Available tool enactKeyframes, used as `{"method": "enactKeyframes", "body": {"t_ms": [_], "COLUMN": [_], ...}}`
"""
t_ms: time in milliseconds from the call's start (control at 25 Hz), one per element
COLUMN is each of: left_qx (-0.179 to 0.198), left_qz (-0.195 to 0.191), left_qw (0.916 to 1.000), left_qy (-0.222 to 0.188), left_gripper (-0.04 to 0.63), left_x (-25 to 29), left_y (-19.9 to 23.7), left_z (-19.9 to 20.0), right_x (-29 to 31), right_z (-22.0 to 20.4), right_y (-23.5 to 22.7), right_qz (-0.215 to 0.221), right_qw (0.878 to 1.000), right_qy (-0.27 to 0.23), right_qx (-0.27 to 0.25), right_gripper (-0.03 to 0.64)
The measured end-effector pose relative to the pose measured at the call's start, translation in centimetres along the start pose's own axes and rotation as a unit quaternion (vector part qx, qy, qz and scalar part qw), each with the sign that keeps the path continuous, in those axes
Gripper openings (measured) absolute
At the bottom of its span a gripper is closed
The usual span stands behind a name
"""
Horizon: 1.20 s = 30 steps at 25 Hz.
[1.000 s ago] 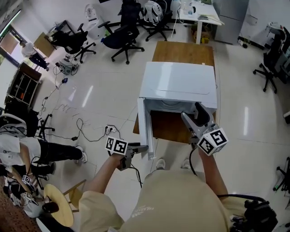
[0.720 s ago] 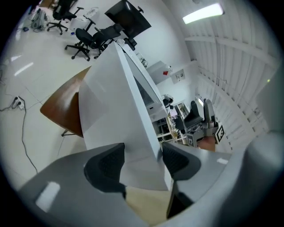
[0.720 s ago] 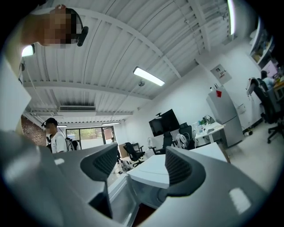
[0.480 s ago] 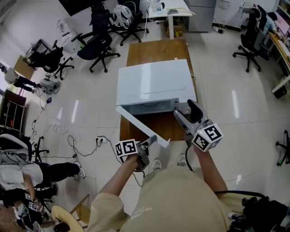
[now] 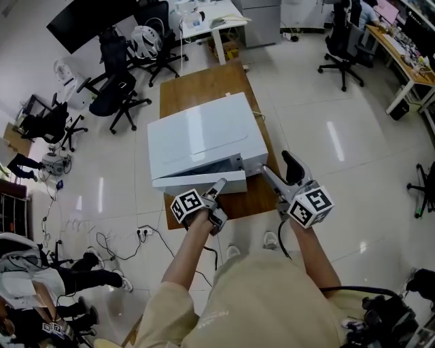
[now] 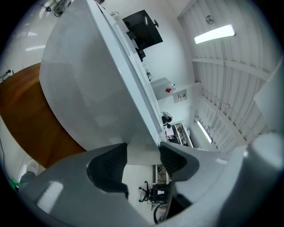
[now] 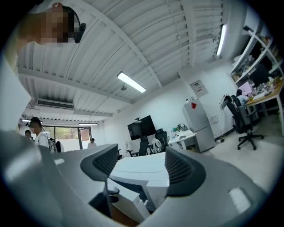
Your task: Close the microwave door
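Observation:
A white microwave (image 5: 204,132) stands on a wooden table (image 5: 197,88). Its door (image 5: 200,182) lies almost flat against the front, with a thin gap left at the near side. My left gripper (image 5: 221,185) sits at the door's free right end. In the left gripper view the door (image 6: 97,88) fills the frame, and its edge runs in between the jaws of the left gripper (image 6: 143,159), which are closing. My right gripper (image 5: 279,165) hovers to the right of the microwave's front corner, jaws apart and empty. The right gripper view shows the microwave (image 7: 140,170) beyond the right gripper (image 7: 137,162).
Black office chairs (image 5: 112,95) stand on the floor to the left of the table, and another chair (image 5: 343,51) at the right. A white desk (image 5: 211,17) stands behind the table. Cables (image 5: 129,238) lie on the floor at the left, near a person (image 5: 27,272).
The door has swung from wide open to nearly shut, and my left gripper has travelled right and forward with its free end. The right gripper has stayed by the microwave's right front corner.

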State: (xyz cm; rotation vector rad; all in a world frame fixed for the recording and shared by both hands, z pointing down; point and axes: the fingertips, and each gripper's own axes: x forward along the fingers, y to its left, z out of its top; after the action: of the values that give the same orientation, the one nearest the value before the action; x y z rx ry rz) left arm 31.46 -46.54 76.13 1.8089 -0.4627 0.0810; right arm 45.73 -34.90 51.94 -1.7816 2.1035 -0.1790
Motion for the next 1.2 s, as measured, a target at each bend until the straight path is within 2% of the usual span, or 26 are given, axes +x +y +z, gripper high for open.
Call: {"method": "enactKeyframes", "body": {"t_ms": [200, 560, 680, 760, 840, 920, 960, 1000, 1040, 1080, 1200], "left_qx": [-0.017, -0.010, 0.035, 0.100, 0.167, 0.225, 0.259, 0.302, 0.353, 0.405, 0.532], "left_qz": [0.005, 0.000, -0.005, 0.004, -0.022, -0.060, -0.066, -0.065, -0.055, -0.036, 0.043], "left_qw": [0.9989, 0.9994, 0.9992, 0.9948, 0.9854, 0.9721, 0.9629, 0.9498, 0.9315, 0.9080, 0.8219], "left_qy": [-0.044, -0.033, -0.020, -0.019, -0.023, -0.030, -0.037, -0.049, -0.070, -0.099, -0.200], "left_gripper": [0.232, 0.233, 0.224, 0.106, 0.119, 0.169, 0.181, 0.194, 0.210, 0.223, 0.263], "left_x": [3.2, 2.7, 2.3, 1.1, -0.6, -2.4, -3.4, -4.5, -5.7, -6.9, -11.0], "left_y": [-0.3, -1.1, -1.1, -1.9, -4.9, -8.8, -10.5, -12.0, -13.4, -14.6, -18.2], "left_z": [2.9, 2.3, 2.0, 1.5, 0.9, 0.5, 0.5, 0.8, 1.5, 2.3, 5.0], "right_x": [-0.8, 0.8, 1.9, 2.4, 2.8, 3.4, 3.7, 4.0, 4.3, 4.5, 4.3], "right_z": [0.8, 1.2, 1.0, 0.4, -0.1, -0.5, -0.8, -1.1, -1.3, -1.4, -0.8], "right_y": [-0.9, 1.7, 3.5, 4.9, 6.0, 6.6, 6.8, 7.1, 7.3, 7.5, 8.1], "right_qz": [-0.011, 0.010, 0.029, 0.041, 0.053, 0.062, 0.064, 0.064, 0.065, 0.065, 0.069], "right_qw": [1.000, 1.000, 0.999, 0.999, 0.998, 0.998, 0.998, 0.998, 0.998, 0.998, 0.997], "right_qy": [-0.006, -0.003, -0.002, 0.003, 0.008, 0.011, 0.012, 0.012, 0.011, 0.011, 0.020], "right_qx": [0.010, 0.014, 0.012, 0.014, 0.010, 0.002, 0.001, 0.000, -0.002, -0.005, -0.016], "right_gripper": [0.322, 0.321, 0.321, 0.321, 0.321, 0.321, 0.321, 0.321, 0.321, 0.321, 0.321]}}
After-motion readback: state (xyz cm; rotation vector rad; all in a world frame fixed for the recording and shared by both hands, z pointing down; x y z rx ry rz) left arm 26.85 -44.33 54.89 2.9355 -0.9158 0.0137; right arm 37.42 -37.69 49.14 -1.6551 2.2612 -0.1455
